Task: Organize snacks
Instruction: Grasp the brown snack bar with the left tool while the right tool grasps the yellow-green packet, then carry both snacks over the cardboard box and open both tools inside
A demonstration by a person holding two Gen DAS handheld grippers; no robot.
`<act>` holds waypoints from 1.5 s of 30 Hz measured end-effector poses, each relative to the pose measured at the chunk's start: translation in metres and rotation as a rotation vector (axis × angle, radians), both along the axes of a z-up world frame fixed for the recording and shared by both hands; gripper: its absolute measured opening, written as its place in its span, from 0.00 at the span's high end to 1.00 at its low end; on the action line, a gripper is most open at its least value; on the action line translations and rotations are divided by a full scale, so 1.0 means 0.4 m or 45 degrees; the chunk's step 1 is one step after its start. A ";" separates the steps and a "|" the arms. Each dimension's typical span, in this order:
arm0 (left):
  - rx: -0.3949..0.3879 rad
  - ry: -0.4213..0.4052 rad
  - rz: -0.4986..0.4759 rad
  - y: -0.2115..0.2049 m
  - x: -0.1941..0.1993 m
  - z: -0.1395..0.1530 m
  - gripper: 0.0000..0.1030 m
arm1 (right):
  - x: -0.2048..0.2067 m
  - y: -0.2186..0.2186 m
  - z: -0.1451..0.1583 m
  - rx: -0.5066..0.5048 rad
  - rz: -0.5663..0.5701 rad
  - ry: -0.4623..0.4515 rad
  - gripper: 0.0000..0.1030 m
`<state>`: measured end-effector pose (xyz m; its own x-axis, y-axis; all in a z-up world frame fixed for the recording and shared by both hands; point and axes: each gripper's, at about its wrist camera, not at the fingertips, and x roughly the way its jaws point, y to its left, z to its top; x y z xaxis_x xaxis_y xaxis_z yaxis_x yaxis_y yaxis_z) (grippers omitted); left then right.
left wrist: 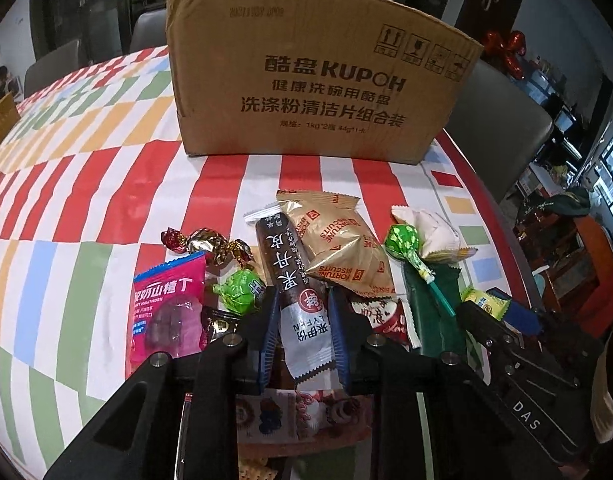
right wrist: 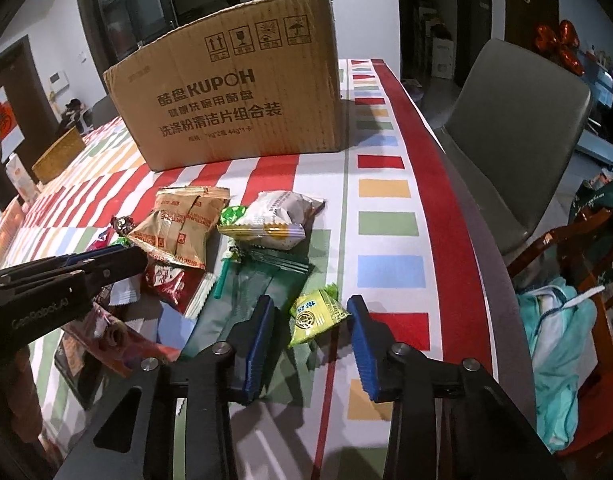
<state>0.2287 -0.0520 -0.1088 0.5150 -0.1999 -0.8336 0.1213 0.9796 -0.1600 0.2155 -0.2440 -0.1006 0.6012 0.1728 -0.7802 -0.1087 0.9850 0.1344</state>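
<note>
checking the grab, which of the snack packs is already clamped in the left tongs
The long dark brown fruit-leather bar, its silver end pinched between the left tongs. The gold biscuit pack and pink hawthorn pack lie free beside it.

Probably a home dining room: patterned tablecloth [right wrist: 386,188], grey chair [right wrist: 518,128], dark doors behind.

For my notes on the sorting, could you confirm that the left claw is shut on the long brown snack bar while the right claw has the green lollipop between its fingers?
Not quite. The left claw is indeed shut on the long brown snack bar, but the right claw has the small yellow-green packet between its fingers, pads not yet pressing it, as the right wrist view shows. The green lollipop lies further off.
</note>
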 end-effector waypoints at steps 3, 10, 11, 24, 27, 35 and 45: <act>-0.001 0.011 -0.002 0.004 0.003 -0.004 0.74 | 0.005 0.006 0.000 -0.010 0.005 -0.006 0.67; 0.001 0.017 -0.010 0.004 0.014 -0.019 0.72 | 0.012 0.010 0.000 -0.021 0.004 -0.011 0.73; -0.001 0.014 -0.014 0.005 0.014 -0.021 0.73 | 0.012 0.009 0.000 -0.022 0.004 -0.011 0.74; 0.011 -0.032 -0.022 0.012 -0.011 0.003 0.80 | 0.004 0.016 0.029 -0.023 0.020 -0.036 0.81; 0.012 -0.061 -0.018 0.018 -0.023 0.025 0.80 | -0.005 0.018 0.046 -0.026 0.024 -0.061 0.81; -0.003 -0.158 -0.009 0.038 -0.070 0.099 0.81 | -0.033 0.040 0.107 -0.008 0.063 -0.135 0.81; -0.043 -0.259 -0.001 0.062 -0.127 0.175 0.81 | -0.062 0.077 0.184 0.050 0.121 -0.225 0.81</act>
